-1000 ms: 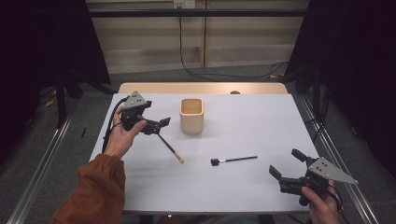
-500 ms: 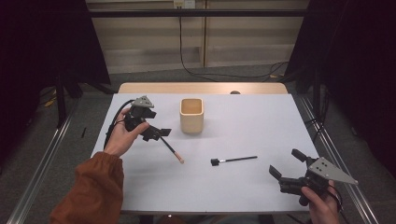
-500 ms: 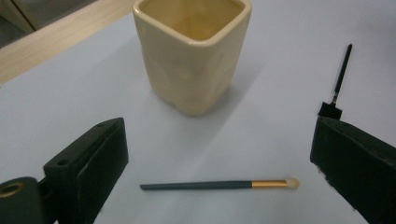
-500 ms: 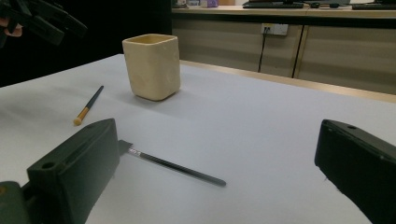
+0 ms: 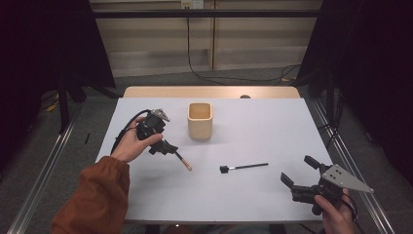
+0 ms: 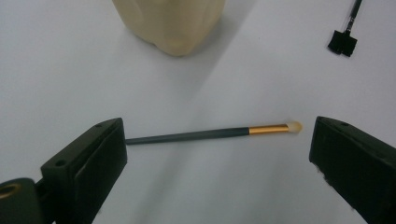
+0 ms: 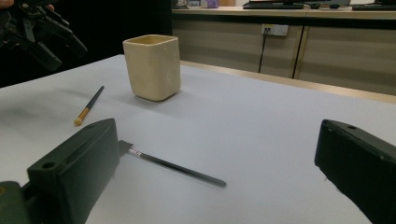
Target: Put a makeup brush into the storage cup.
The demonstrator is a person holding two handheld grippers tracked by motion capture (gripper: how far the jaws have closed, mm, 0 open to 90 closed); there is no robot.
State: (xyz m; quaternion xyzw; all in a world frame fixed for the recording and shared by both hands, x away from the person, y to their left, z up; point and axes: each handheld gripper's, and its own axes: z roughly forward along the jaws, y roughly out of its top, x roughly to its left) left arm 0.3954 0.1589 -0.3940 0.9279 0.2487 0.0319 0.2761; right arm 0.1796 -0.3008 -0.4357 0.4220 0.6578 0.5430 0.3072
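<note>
From the high view, the left gripper (image 5: 163,146) hangs over the dark end of a slim brush (image 5: 181,161) that lies flat on the white bench (image 5: 253,126), just in front and to the left of the beige cup (image 5: 200,120). The right gripper (image 5: 303,178) waits near the bench's front right corner, its jaws apart, well clear of a second, black brush (image 5: 243,167).

In the left gripper view the jaws stand wide apart, straddling the brush (image 6: 212,133) lengthwise: dark handle, gold ferrule, pale soft tip. It looks very light and stiff, thin enough to roll or skid (smooth handle, smooth bench). The mid-handle seems the best hold, never the bristles.

In the right gripper view the jaws are spread, the black brush (image 7: 173,166) lying between them and the cup (image 7: 152,66) beyond.
</note>
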